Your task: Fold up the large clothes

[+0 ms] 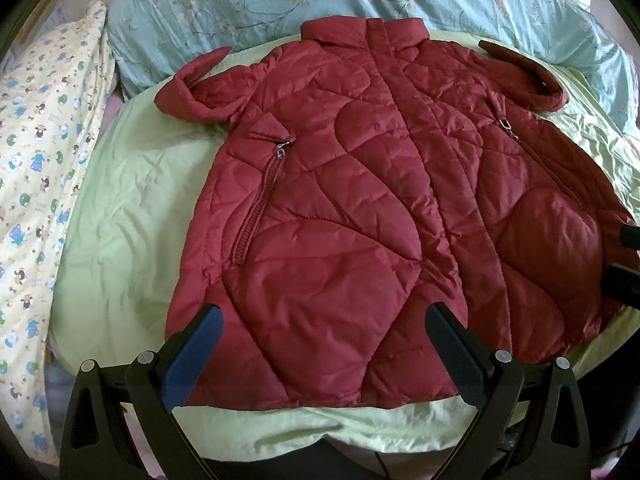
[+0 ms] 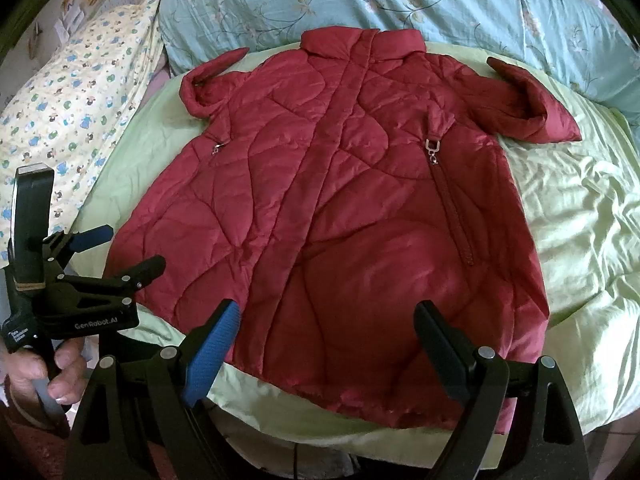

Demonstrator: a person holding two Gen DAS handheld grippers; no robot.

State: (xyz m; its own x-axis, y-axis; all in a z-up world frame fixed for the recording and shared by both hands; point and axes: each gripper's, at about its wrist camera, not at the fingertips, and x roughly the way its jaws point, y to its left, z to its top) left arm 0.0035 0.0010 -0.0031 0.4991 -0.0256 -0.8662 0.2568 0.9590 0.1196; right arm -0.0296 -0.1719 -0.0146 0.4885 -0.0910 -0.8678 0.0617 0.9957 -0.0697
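A dark red quilted coat (image 1: pixel 360 200) lies flat, front up, on a light green sheet (image 1: pixel 132 216), collar at the far side, hem toward me. Both sleeves are bent back at the shoulders. It shows the same way in the right wrist view (image 2: pixel 340 220). My left gripper (image 1: pixel 324 320) is open and empty, hovering over the hem's left half. My right gripper (image 2: pixel 326 320) is open and empty over the hem's right half. The left gripper also shows in the right wrist view (image 2: pixel 124 248), held in a hand at the coat's lower left corner.
A teal floral quilt (image 1: pixel 280 4) is bunched along the far side of the bed. A yellow patterned pillow (image 1: pixel 44 152) lies at the left. The green sheet (image 2: pixel 580 220) is wrinkled to the right of the coat.
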